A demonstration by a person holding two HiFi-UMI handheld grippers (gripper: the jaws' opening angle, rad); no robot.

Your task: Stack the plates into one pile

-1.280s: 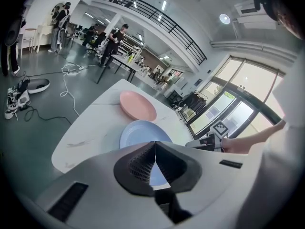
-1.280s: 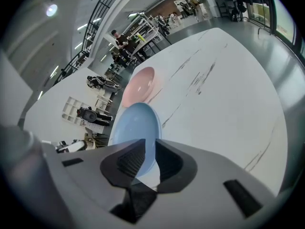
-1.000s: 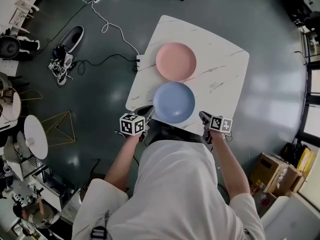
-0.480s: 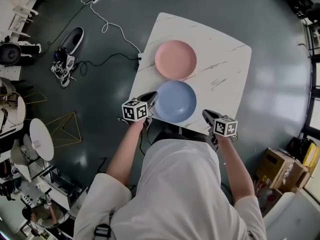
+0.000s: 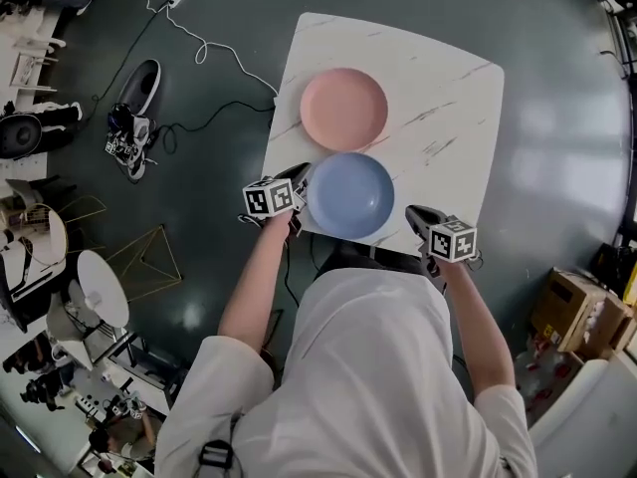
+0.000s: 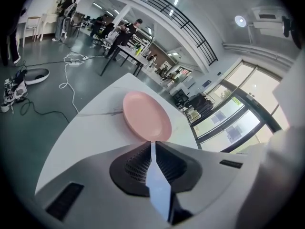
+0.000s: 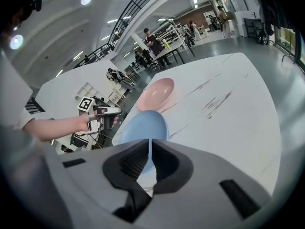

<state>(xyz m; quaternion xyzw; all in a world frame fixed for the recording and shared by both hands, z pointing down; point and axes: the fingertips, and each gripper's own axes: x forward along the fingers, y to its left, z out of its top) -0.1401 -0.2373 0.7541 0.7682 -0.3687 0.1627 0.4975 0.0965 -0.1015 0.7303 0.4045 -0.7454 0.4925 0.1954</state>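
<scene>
Standing next to this one. From the head view you get the whole layout: a round, shallow pink plate (image 5: 343, 109) and a matching pale-blue plate (image 5: 350, 194) lie flat on the white marble-patterned bench (image 5: 448, 98). They aren't stacked, their rims just about meet, and the blue plate is nearer the person.

The left gripper (image 5: 297, 176) has its tip right at the blue plate's left rim, and the right gripper (image 5: 413, 213) is near its right side, by the bench's front edge. Its own view shows only the pink plate ahead, with its jaws pressed together around a thin pale-blue slit. The right gripper view catches both plates plus the other hand. Its jaws are drawn almost together too, gripping nothing I can see (the blue rim just shows through the slit).

The person's white shirt (image 5: 368, 366) blocks the bench's near edge from above. On the floor there's a white cable (image 5: 214, 43), a dark shoe (image 5: 139, 76) and a cardboard box (image 5: 572, 312), and people (image 6: 119, 32) are at tables further back.

The only print I can make out is the black-and-white squares on the marker cubes (image 5: 271, 197).
</scene>
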